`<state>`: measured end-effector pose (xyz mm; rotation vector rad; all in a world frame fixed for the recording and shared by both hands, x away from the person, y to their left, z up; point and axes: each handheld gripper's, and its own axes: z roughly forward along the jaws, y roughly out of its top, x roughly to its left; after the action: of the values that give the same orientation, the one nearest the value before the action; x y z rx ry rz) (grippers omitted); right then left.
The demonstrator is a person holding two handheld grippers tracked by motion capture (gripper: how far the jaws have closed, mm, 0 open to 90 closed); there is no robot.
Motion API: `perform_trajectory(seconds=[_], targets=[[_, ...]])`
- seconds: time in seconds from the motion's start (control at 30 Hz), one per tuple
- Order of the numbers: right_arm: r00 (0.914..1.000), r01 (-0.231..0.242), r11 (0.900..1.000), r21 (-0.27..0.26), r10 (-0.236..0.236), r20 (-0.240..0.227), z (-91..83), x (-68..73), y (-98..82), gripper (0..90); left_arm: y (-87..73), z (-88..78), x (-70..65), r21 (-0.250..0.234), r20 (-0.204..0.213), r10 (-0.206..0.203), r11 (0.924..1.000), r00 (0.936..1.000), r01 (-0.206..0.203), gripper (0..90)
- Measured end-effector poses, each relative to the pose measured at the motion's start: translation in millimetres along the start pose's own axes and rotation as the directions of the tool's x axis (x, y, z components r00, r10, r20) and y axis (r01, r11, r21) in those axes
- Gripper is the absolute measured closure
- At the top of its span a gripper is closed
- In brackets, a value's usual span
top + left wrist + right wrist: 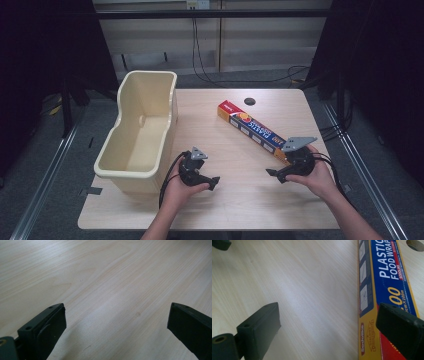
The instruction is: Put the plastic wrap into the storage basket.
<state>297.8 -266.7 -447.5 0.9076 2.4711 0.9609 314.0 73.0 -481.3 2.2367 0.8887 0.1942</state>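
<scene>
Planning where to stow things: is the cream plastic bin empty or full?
Empty: the cream plastic bin stands upright and its bare floor shows in the high view.

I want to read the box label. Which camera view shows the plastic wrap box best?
The right gripper view: the plastic wrap box is close there and its print is readable. The high view shows the whole box lying on the table, but small.

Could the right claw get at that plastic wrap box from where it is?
Probably yes: the right claw is open, the plastic wrap box lies flat right beside it, one jaw already over its end, and nothing stands between.
</scene>
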Motion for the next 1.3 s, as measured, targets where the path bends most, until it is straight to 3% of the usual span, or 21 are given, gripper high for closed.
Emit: perform_trajectory(seconds=[0.07, 0.1, 0.2, 0.43, 0.57, 0.63, 1.03, 1.13, 1.3], targets=[[0.9997, -0.013, 1.0, -0.004, 0.013, 0.021, 0.3, -2.8, 2.9, 5.2, -0.4, 0.2, -1.1, 0.002, 0.003, -0.001, 1.0, 1.0, 0.001, 1.8], [0.9997, -0.021, 1.0, 0.003, 0.021, 0.014, 1.3, -4.5, 4.7, 4.7, -0.2, -0.9, 0.0, 0.011, 0.003, 0.017, 0.9998, 0.9999, -0.017, 1.8], [0.9991, -0.034, 0.999, 0.001, 0.034, 0.023, 4.5, -8.4, 12.1, 4.4, -1.1, -0.7, 0.4, 0.001, 0.0, -0.004, 1.0, 1.0, 0.004, 1.8], [0.999, -0.034, 0.999, 0.034, 0.033, 0.029, 18.2, -13.5, 28.6, 4.5, -1.7, -0.5, 1.4, 0.007, 0.006, -0.007, 1.0, 1.0, 0.007, 1.8], [0.9968, -0.074, 0.997, 0.031, 0.073, 0.031, 24.2, -23.9, 40.3, 6.2, -1.6, 0.3, 0.3, 0.003, -0.002, -0.008, 1.0, 1.0, 0.008, 1.8], [0.9949, -0.093, 0.995, 0.037, 0.092, 0.042, 28.9, -34.3, 48.9, 7.6, -1.8, 0.7, 0.2, 0.012, 0.015, -0.006, 0.9999, 0.9999, 0.006, 1.8], [0.9815, -0.181, 0.976, 0.122, 0.172, 0.085, 59.8, -74.0, 60.4, 10.5, -0.7, -0.1, 0.4, 0.01, 0.024, -0.002, 1.0, 0.9997, 0.002, 1.8], [0.9754, -0.213, 0.968, 0.133, 0.203, 0.086, 67.4, -78.9, 63.2, 11.1, -0.4, -0.2, 0.2, 0.009, 0.021, -0.005, 0.9999, 0.9998, 0.005, 1.8], [0.9739, -0.219, 0.964, 0.148, 0.207, 0.093, 77.9, -84.1, 67.0, 11.7, -1.3, 0.6, 0.8, 0.015, 0.022, -0.001, 0.9999, 0.9998, 0.001, 1.8]])
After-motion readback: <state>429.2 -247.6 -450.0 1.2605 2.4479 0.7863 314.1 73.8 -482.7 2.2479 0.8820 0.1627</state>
